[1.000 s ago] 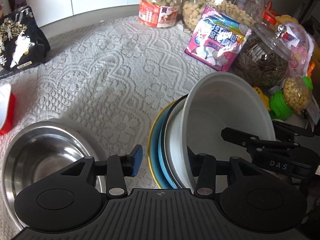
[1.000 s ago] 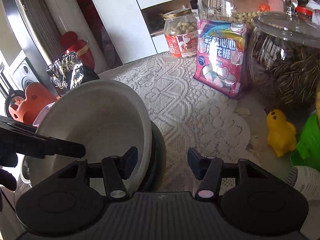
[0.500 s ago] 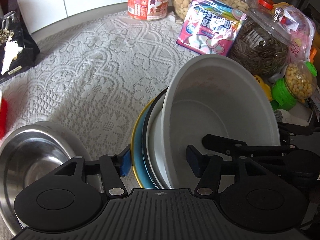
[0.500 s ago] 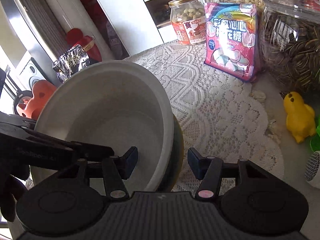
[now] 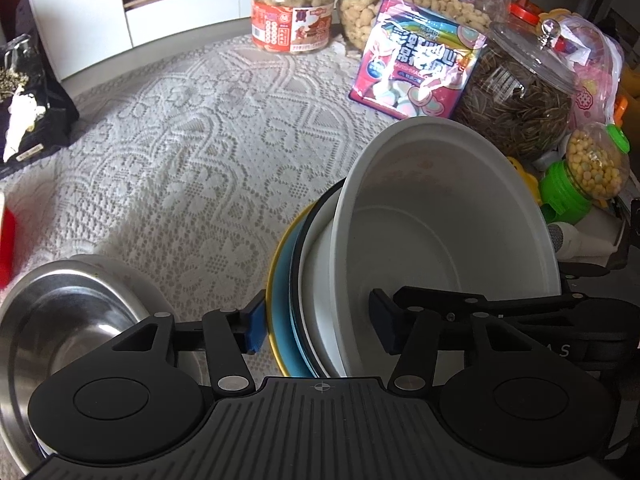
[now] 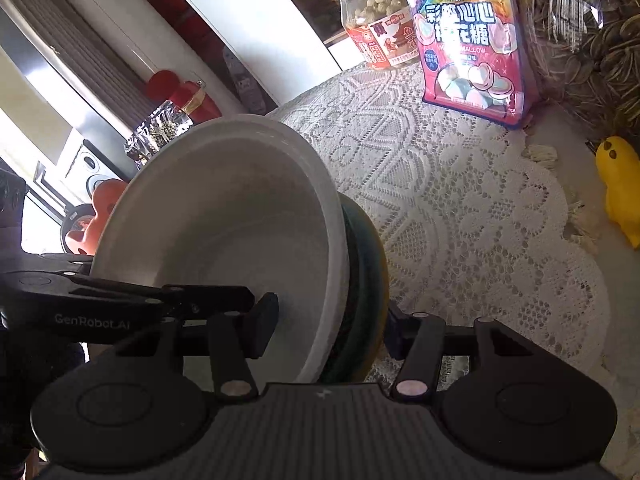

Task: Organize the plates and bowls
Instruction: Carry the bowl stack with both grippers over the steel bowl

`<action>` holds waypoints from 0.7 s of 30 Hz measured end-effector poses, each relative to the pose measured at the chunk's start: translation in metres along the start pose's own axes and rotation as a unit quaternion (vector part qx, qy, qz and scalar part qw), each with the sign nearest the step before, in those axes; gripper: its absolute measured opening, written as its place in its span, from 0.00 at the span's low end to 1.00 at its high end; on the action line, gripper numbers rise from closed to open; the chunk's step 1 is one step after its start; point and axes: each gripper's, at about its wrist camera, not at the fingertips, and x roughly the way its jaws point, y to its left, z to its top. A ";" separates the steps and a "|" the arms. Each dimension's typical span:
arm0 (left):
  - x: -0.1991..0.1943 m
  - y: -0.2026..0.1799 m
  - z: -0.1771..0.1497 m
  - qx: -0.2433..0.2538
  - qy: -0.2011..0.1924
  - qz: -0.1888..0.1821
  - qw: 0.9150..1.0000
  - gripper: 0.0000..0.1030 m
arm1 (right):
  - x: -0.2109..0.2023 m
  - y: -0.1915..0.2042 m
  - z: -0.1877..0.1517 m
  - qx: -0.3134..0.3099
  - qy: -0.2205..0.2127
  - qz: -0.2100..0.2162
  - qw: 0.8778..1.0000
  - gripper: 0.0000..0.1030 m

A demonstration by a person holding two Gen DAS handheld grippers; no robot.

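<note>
Lace tablecloth (image 5: 192,152), white cabinet (image 5: 80,12) behind

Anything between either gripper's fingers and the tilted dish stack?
Nothing visible. The left gripper and the right gripper each straddle the nested stack: white bowl, white dish, and blue yellow-rimmed plate. The steel bowl sits off to the side.

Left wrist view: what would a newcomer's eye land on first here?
The tilted stack of dishes fronted by a big white bowl, standing on edge between the left gripper fingers, with the right gripper straddling it too. Next, the steel bowl at lower left and the pink marshmallow bag behind.
</note>
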 end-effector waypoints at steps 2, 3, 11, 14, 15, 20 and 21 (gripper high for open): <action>0.000 -0.001 0.000 0.003 0.000 0.002 1.000 0.54 | -0.001 0.000 0.000 0.002 0.002 -0.002 1.000 0.53; 0.000 -0.001 0.001 0.004 0.001 0.002 1.000 0.54 | 0.000 0.001 0.001 0.001 0.004 -0.006 1.000 0.53; 0.004 0.015 0.000 -0.011 0.009 -0.029 0.999 0.52 | 0.003 0.018 0.013 -0.034 0.020 -0.081 0.996 0.57; 0.005 0.020 0.001 -0.012 0.011 -0.041 0.999 0.52 | 0.008 0.017 0.018 -0.020 0.041 -0.078 0.996 0.57; 0.005 0.021 0.001 -0.011 0.012 -0.043 0.999 0.52 | 0.010 0.014 0.020 -0.008 0.050 -0.072 0.996 0.57; 0.007 0.022 0.001 -0.009 0.012 -0.059 0.998 0.56 | 0.015 0.009 0.023 0.017 0.085 -0.052 0.995 0.57; 0.008 0.023 0.001 -0.010 0.012 -0.061 0.998 0.56 | 0.015 0.010 0.022 0.019 0.087 -0.053 0.995 0.57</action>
